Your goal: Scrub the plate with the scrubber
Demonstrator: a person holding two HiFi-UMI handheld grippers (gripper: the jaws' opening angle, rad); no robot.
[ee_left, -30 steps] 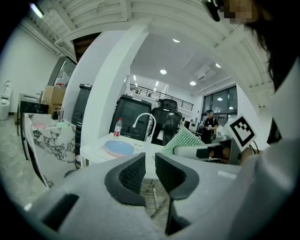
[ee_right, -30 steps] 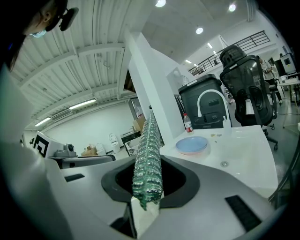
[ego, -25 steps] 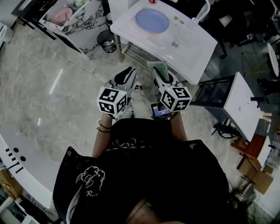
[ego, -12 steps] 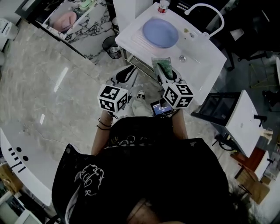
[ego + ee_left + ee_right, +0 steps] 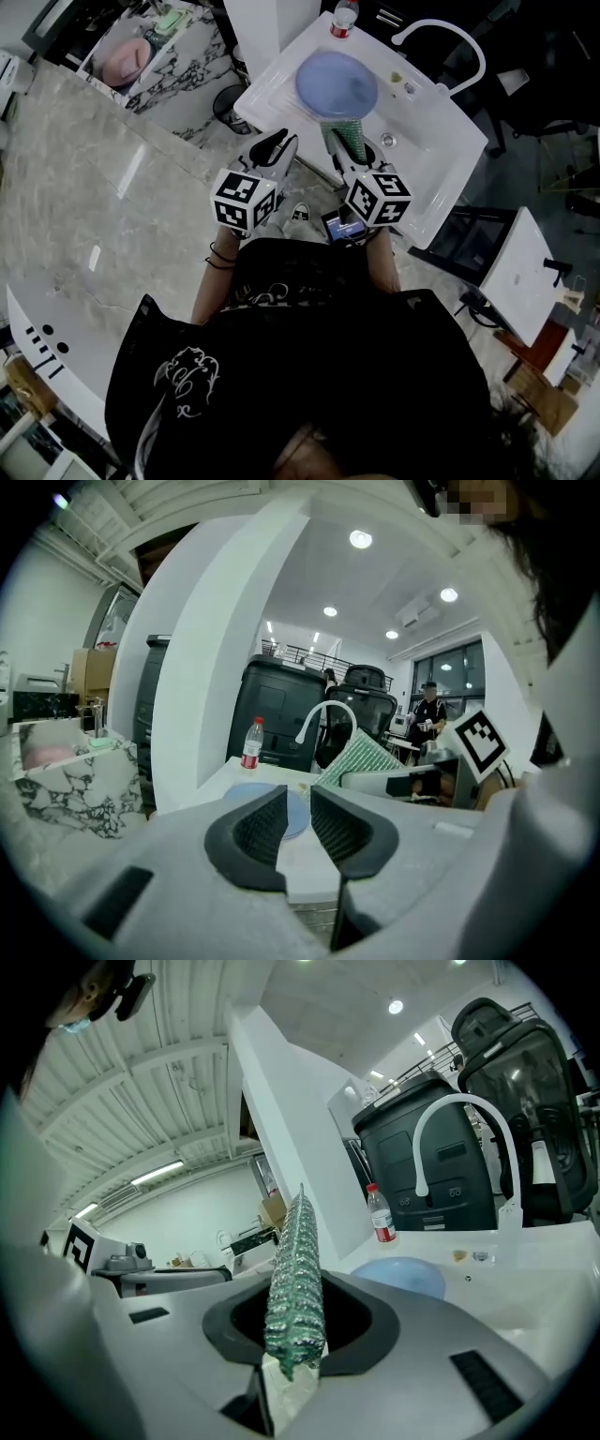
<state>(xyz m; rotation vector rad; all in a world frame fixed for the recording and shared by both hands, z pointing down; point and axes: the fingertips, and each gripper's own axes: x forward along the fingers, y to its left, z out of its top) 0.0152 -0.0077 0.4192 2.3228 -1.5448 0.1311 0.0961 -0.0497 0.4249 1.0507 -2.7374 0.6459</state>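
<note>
right gripper [image 5: 340, 159] clamps the scrubber [image 5: 345, 137]; plate [image 5: 334, 81] lies in the sink [image 5: 441, 127]

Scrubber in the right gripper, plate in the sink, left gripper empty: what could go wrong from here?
1. The plate lies loose in the sink. The left gripper is shut on nothing, so scrubbing may push the plate around.
2. The right gripper pinches the scrubber by one end only, so it may fold or slip under pressure.
3. The bottle stands just behind the plate and could get knocked.
</note>
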